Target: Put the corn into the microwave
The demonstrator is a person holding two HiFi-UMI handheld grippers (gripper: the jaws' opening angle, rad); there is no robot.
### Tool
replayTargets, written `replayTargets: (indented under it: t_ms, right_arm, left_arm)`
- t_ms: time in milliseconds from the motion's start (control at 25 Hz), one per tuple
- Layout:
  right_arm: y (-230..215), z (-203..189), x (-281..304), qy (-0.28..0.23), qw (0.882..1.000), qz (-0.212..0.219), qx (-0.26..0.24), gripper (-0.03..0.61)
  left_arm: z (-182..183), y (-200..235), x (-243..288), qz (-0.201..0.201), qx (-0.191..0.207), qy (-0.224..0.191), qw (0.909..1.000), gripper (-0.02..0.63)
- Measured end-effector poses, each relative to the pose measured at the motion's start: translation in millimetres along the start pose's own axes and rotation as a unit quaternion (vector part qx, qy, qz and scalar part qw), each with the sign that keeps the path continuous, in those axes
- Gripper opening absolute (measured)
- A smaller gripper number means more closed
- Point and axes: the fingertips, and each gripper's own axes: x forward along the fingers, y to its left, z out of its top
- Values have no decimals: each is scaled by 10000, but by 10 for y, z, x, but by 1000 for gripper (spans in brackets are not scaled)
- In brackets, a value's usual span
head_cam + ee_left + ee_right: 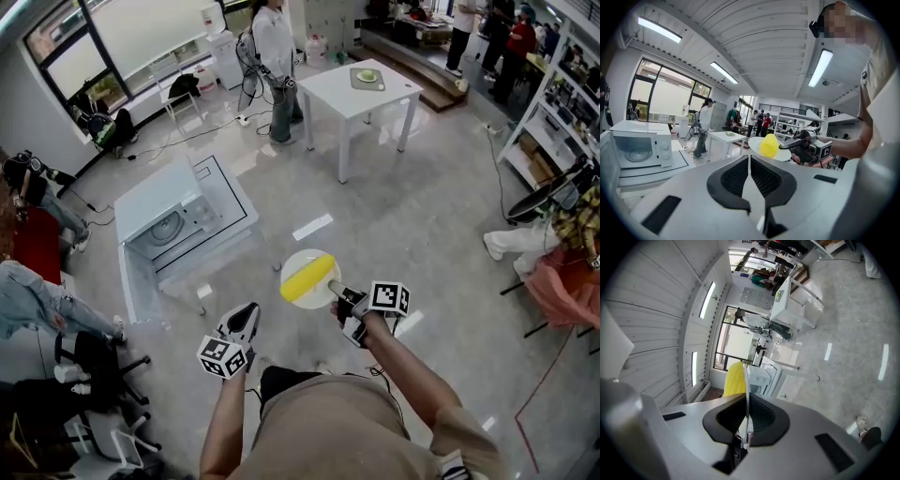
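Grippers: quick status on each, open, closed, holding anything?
Left gripper: closed, nothing between its jaws.
Right gripper: closed on the rim of the white plate, which carries the corn.

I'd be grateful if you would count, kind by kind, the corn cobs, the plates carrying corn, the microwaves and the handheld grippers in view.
corn: 1
plate: 1
microwave: 1, door open
grippers: 2, the left gripper shut on nothing, the right gripper shut on the plate's rim
Total: 5
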Motion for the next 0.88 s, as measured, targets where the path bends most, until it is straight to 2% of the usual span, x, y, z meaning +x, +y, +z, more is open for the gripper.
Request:
replayTargets:
  t_ms: [320, 640, 880]
  right_arm:
    - [166, -33, 566, 424, 9989, 68, -196, 15]
    - [358, -189, 1442, 845, 9962, 80, -194, 15]
    - [492, -328, 2127, 1000, 9949, 44, -101, 15]
  left_arm:
    - [-1, 489, -296, 568, -225, -32, 9981, 5]
    - [124, 1337, -500, 940, -345, -118, 9949, 5]
    - [294, 1989, -636, 1059, -392, -152, 9935, 5]
